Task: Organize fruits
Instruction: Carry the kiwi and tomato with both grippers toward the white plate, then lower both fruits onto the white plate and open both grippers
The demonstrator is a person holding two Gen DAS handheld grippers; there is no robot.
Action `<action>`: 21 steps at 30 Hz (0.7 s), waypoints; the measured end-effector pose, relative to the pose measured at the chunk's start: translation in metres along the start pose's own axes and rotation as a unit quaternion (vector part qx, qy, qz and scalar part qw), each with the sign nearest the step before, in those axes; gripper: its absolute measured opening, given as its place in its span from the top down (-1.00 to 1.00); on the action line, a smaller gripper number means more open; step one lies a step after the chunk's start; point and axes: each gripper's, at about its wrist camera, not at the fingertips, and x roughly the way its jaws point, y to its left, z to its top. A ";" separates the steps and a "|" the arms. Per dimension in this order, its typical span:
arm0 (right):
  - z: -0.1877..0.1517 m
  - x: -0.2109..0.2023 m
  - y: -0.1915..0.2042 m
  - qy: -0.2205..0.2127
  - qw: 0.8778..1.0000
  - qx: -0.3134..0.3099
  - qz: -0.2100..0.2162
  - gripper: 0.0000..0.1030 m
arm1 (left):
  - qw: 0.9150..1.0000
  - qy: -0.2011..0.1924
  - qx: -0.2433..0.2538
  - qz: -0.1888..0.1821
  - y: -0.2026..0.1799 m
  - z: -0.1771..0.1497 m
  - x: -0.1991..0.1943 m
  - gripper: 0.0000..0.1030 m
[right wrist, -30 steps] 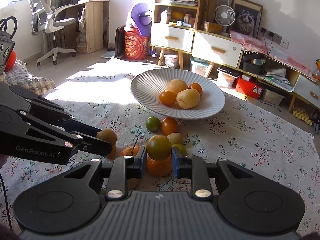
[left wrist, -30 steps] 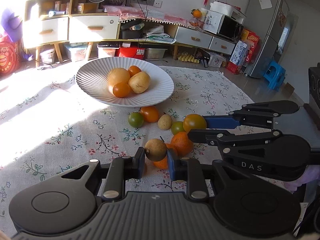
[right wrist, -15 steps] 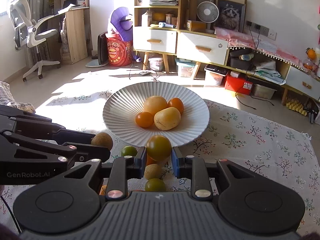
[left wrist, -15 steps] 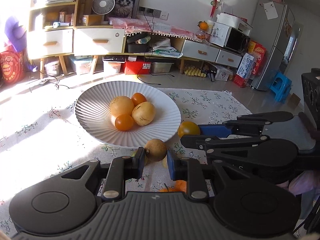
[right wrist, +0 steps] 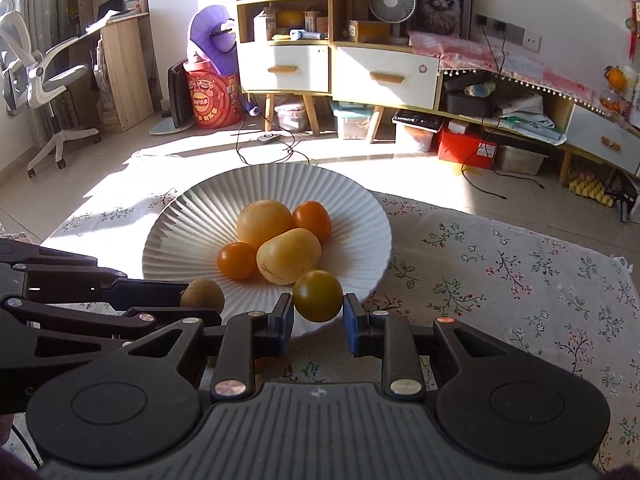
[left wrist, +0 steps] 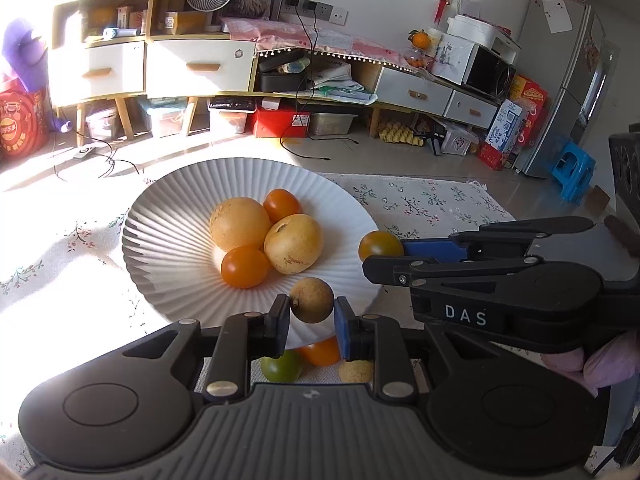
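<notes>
- Carrying one fruit in each claw toward the white ribbed plate (left wrist: 160, 248); left claw (left wrist: 311, 312) is clamped on a small brown round fruit (left wrist: 311, 300), right claw (right wrist: 318, 312) is clamped on a yellow-green tomato (right wrist: 318, 296)
- I read both grips as narrow pinches across the widest part of each fruit, which keeps a round, smooth thing from rolling out while it travels
- Both claws sit side by side at the plate's near rim, pointing down and forward; I judge this lines them up for a drop onto bare plate short of the pile
- Plate already holds four pieces bunched in the middle: two pale yellow fruits (left wrist: 239, 223) and two orange tomatoes (left wrist: 245, 267), touching each other
- Still loose on the floral cloth (right wrist: 500, 280) covering the counter, seen under the left claw: a green tomato (left wrist: 281, 366), an orange one (left wrist: 320, 351), a small tan fruit (left wrist: 354, 371)
- Against a second ago: then both claws hung over the loose cluster with the plate well ahead; now the plate fills the near view and the held fruits overlap its rim
- Grips look unchanged across the frames; same fruit in each claw
- Next call, my judgement: ease forward a touch, then release low so nothing bounces
</notes>
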 end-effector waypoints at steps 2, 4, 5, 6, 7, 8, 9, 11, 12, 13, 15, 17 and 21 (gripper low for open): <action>0.002 0.003 -0.003 -0.002 1.000 0.000 0.000 0.54 | 1.000 0.001 -0.003 0.000 0.001 0.002 0.004 0.84; 0.004 0.006 -0.006 -0.004 1.000 -0.001 0.001 0.54 | 1.000 0.002 -0.006 0.001 0.002 0.002 0.007 0.84; 0.005 0.007 -0.006 -0.005 1.000 -0.002 0.002 0.54 | 1.000 0.003 -0.008 0.003 0.003 0.002 0.008 0.83; 0.007 0.009 -0.008 -0.006 1.000 -0.003 0.003 0.54 | 1.000 0.005 -0.009 0.004 0.004 0.002 0.009 0.83; 0.007 0.011 -0.008 -0.006 1.000 -0.004 0.003 0.54 | 1.000 0.005 -0.010 0.005 0.005 0.002 0.009 0.83; 0.008 0.012 -0.009 -0.007 1.000 -0.006 0.002 0.54 | 1.000 0.005 -0.011 0.005 0.005 0.002 0.010 0.83; 0.008 0.014 -0.009 -0.007 1.000 -0.007 0.002 0.54 | 1.000 0.006 -0.011 0.005 0.005 0.002 0.010 0.83; 0.009 0.016 -0.009 -0.007 1.000 -0.012 0.002 0.54 | 1.000 0.007 -0.013 0.005 0.005 0.002 0.012 0.83; 0.009 0.017 -0.009 -0.007 1.000 -0.014 0.002 0.54 | 1.000 0.008 -0.014 0.005 0.005 0.002 0.013 0.83; 0.009 0.019 -0.009 -0.006 1.000 -0.017 0.002 0.54 | 1.000 0.008 -0.014 0.005 0.005 0.003 0.014 0.83; 0.009 0.020 -0.009 -0.008 1.000 -0.020 0.003 0.54 | 1.000 0.009 -0.015 0.006 0.006 0.003 0.014 0.83; 0.009 0.020 -0.008 -0.008 1.000 -0.020 0.005 0.54 | 1.000 0.011 -0.016 0.006 0.006 0.003 0.015 0.83; 0.009 0.021 -0.006 -0.008 1.000 -0.029 0.007 0.54 | 1.000 0.010 -0.016 0.007 0.006 0.004 0.017 0.83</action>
